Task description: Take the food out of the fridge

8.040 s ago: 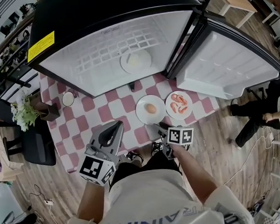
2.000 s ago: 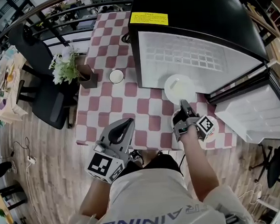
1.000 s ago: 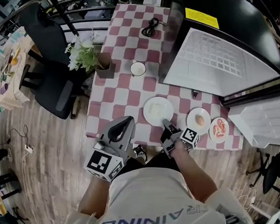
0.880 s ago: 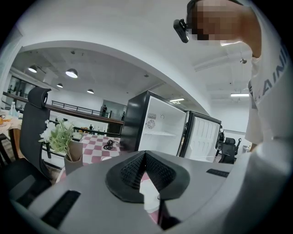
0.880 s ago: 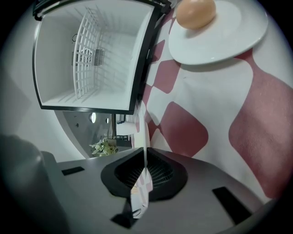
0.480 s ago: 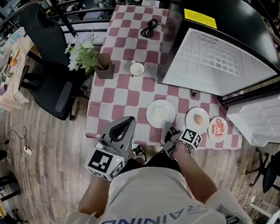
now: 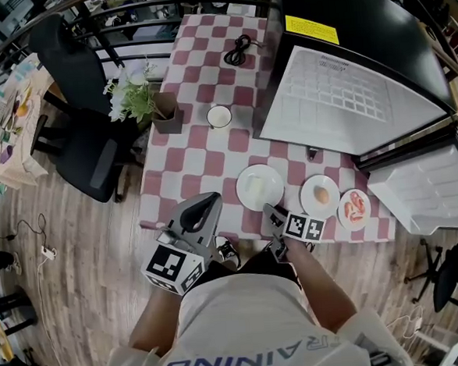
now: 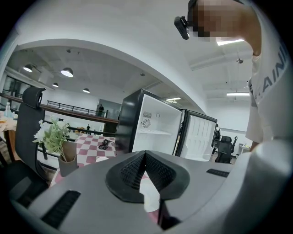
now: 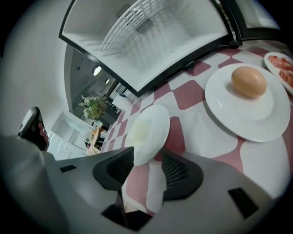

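Observation:
Three white plates lie in a row near the front edge of the checked table [image 7: 189, 165]. The left plate [image 7: 259, 187] [image 9: 147, 132] carries a pale food, the middle plate [image 7: 321, 195] [image 9: 219, 105] an egg [image 9: 248, 81], the right plate [image 7: 354, 209] [image 9: 281, 64] shrimp. My right gripper [image 7: 272, 213] [image 9: 147, 160] has just been opening its jaws; the pale plate's near rim lies between them, unpressed. The fridge [image 7: 340, 100] [image 8: 155, 128] stands open with bare shelves. My left gripper [image 7: 205, 205] [image 8: 144, 155] hovers off the table's front, shut and holding nothing.
A white cup [image 7: 219, 116], a potted plant [image 7: 133, 99] and a black cable [image 7: 239, 50] sit on the far part of the table. A black chair [image 7: 85, 141] stands at its left. The fridge door [image 7: 418, 196] swings out on the right.
The pale plate has come to rest left of the egg plate. The right gripper has rolled flat and its jaws have parted off the rim. The left gripper has stayed put.

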{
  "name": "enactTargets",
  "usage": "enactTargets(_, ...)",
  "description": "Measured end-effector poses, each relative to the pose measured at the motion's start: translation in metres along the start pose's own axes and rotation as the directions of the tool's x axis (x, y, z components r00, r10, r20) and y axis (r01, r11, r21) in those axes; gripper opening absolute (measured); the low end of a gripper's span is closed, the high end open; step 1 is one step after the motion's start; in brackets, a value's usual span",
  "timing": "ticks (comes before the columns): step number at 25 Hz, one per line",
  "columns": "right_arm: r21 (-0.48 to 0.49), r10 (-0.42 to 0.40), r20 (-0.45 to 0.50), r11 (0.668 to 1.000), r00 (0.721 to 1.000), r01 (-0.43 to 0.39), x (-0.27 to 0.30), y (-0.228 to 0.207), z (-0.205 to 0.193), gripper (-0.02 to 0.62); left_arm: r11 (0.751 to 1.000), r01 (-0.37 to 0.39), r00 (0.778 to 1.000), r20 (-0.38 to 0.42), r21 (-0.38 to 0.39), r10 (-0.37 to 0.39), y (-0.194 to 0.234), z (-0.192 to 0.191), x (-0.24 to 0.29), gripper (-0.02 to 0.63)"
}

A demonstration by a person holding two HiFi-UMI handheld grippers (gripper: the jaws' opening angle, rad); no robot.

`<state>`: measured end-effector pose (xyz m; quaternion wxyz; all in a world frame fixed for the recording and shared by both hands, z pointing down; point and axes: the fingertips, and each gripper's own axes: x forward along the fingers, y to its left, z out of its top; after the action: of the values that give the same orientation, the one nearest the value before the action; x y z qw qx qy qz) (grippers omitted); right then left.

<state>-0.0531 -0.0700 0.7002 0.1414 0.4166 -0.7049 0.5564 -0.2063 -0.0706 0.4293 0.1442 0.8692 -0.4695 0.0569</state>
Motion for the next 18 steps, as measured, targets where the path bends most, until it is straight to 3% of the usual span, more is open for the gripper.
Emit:
enactTargets(6,-0.172,-0.088,0.004,0.981,0.996,0.088,-0.012,-0.009,0.003,0.183,1.000,-0.002,1.000,-0.009,-0.005,0.001,-0.003,-0.004,0.002,0.005)
enactTargets(9,-0.173,-0.071,0.070,0.981,0.995,0.082,-0.025,-0.007,0.017,0.156,1.000,0.009,1.000,-0.008,-0.005,-0.009,-0.009,-0.004,0.006,0.005)
enactTargets(12,-0.156,-0.057,0.144,0.985,0.988,0.080,-0.041,-0.006,0.033,0.056,1.000,0.028,1.000,0.001,-0.001,-0.028,-0.018,-0.001,0.011,0.005)
enactTargets(18,-0.201,0.014,0.259,0.979,0.966,0.039,-0.076,0.008,0.067,0.026,0.998,0.068,0.997,0.027,0.019,-0.068,-0.035,0.011,0.024,0.005)
